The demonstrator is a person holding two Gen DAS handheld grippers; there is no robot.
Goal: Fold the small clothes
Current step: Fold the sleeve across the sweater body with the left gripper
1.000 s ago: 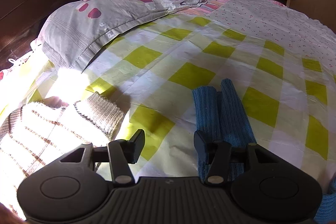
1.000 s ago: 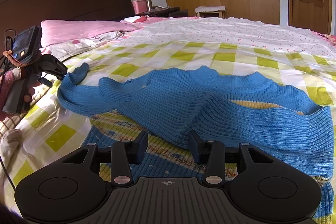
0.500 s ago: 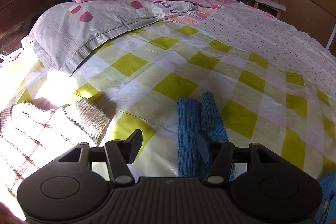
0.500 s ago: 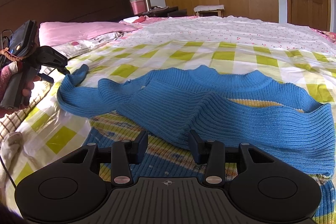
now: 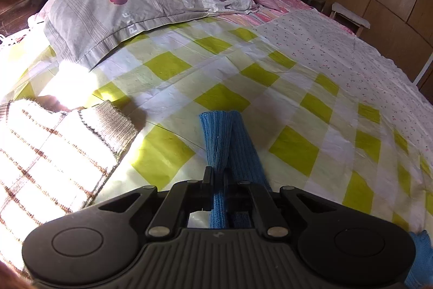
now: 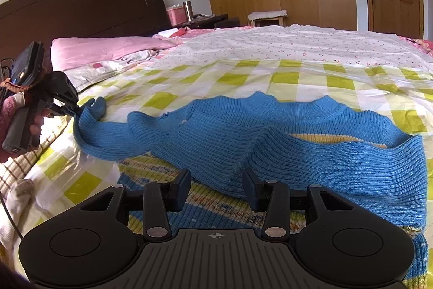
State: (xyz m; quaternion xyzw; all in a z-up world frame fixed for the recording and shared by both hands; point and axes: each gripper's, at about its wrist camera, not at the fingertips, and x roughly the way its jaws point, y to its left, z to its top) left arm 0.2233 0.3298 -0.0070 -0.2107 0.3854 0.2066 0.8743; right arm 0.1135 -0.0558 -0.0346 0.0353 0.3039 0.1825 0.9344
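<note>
- Left gripper (image 5: 218,176) first: I have its jaws clamped on the blue sleeve (image 5: 230,137), pinching the knit a little back from the cuff, which sticks out past the fingertips toward the far side of the bed.
- Right gripper (image 6: 216,187) hangs with its jaws spread and nothing between them, low over the near hem of the blue sweater (image 6: 270,142).
- Sweater lies across the yellow-checked bedsheet (image 6: 232,77), neck toward the far side, its body already doubled over in a loose ridge; a striped lining of yellow and other colours shows at the near edge and inside the right-hand opening.
- Sleeve stretches out to the far left of the right-wrist view, lifted slightly off the sheet where I grip it.
- My judgement of the step: carry the sleeve across onto the body. To do it well I should lift enough that the knit does not drag and bunch, lay it straight along the ridge, and let the right gripper steady the body if it slides.
- A brown-striped knit (image 5: 48,153) lies just left of the sleeve, apart from it.
</note>
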